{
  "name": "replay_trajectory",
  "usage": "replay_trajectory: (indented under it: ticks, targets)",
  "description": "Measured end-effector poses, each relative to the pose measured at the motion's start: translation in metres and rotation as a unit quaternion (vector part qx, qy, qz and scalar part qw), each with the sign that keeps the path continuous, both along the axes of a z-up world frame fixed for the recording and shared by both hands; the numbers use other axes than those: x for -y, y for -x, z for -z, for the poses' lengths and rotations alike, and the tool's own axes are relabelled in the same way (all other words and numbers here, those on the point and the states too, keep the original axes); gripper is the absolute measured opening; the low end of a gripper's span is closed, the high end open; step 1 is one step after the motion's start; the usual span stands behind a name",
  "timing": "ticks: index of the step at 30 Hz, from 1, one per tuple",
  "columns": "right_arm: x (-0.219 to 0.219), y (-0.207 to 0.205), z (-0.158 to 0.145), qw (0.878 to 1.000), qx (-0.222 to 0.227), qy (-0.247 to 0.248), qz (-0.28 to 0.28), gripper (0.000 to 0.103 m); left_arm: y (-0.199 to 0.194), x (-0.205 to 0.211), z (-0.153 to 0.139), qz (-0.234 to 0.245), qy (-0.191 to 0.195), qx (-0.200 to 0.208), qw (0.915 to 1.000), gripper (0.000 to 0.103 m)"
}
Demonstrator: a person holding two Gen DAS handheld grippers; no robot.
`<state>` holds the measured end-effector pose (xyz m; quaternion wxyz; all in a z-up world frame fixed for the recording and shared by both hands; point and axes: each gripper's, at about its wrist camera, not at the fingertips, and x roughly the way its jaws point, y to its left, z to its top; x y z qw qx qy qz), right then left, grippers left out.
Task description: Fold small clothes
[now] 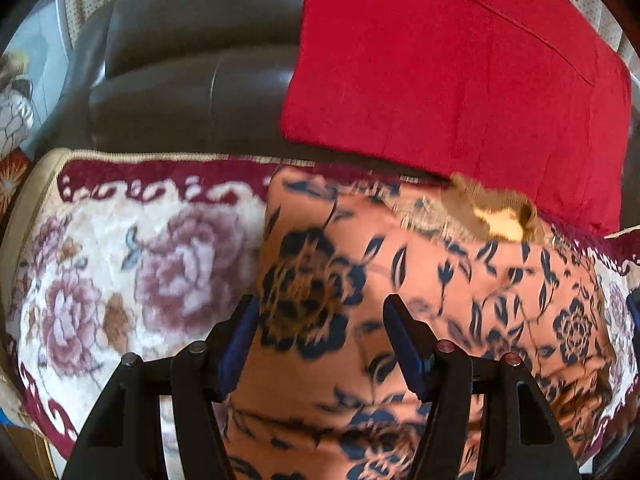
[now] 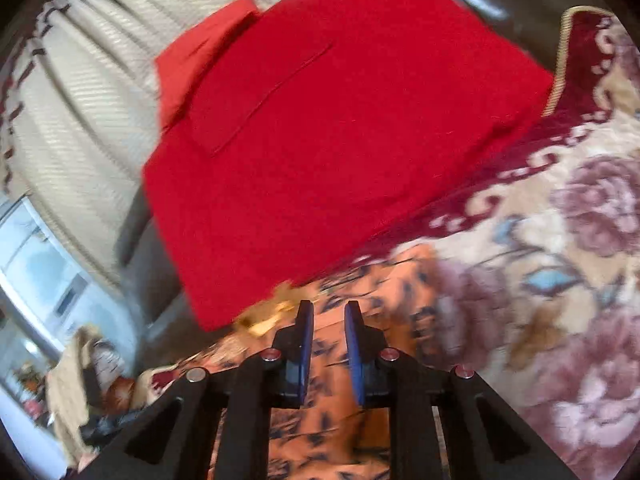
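A dark leather sofa (image 1: 192, 80) fills the back of the left wrist view, and its seat is draped in a floral cover (image 1: 120, 264) with cream ground, mauve roses and a maroon scrolled border. In the right wrist view the same floral cover (image 2: 560, 280) spreads off to the right side.

On top of it, against the back edge of the seat, lies a red garment (image 1: 440, 80), folded into a flat block with a seam line across it. From the right wrist view the red garment (image 2: 320, 140) sits dead ahead, with a lighter red flap poking out at its far corner.

In front of the red block, nearer the seat's front edge, is an orange garment (image 1: 400, 280) printed with dark blue flowers and leaves, spread out loosely. Its far edge touches the red piece, where a tan scrap of fabric (image 1: 492, 212) sits, blurred.

Now the left gripper (image 1: 320, 312): it tilts steeply down over the orange cloth, jaws spread wide, blue pads clear of the fabric on both sides, nothing between them but the print below.

The right gripper (image 2: 326, 312) points at a shallower angle toward the red garment's near edge, over the orange garment (image 2: 320, 420). Its blue pads stand close together with a narrow gap. Whether any cloth is caught between them, I can't tell; the picture is smeared there.
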<state>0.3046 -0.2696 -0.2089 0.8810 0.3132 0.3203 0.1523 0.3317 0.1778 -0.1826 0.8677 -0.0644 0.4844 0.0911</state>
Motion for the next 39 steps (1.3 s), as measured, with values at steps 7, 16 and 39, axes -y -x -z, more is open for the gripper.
replay_trajectory:
  ticks: [7, 16, 39]
  targets:
    - [-0.020, -0.022, 0.040, 0.993, -0.104, 0.028, -0.042, 0.018, -0.030, 0.006, 0.045, -0.007, -0.058, -0.088, 0.9944, 0.068]
    - [-0.030, -0.009, 0.020, 0.994, -0.059, 0.017, -0.089, 0.023, 0.008, 0.003, 0.018, 0.020, -0.031, -0.023, 0.9991, 0.068]
    - [-0.047, 0.045, 0.022, 0.982, -0.075, 0.063, -0.160, 0.034, 0.081, -0.009, 0.011, 0.039, -0.001, -0.028, 0.9989, 0.070]
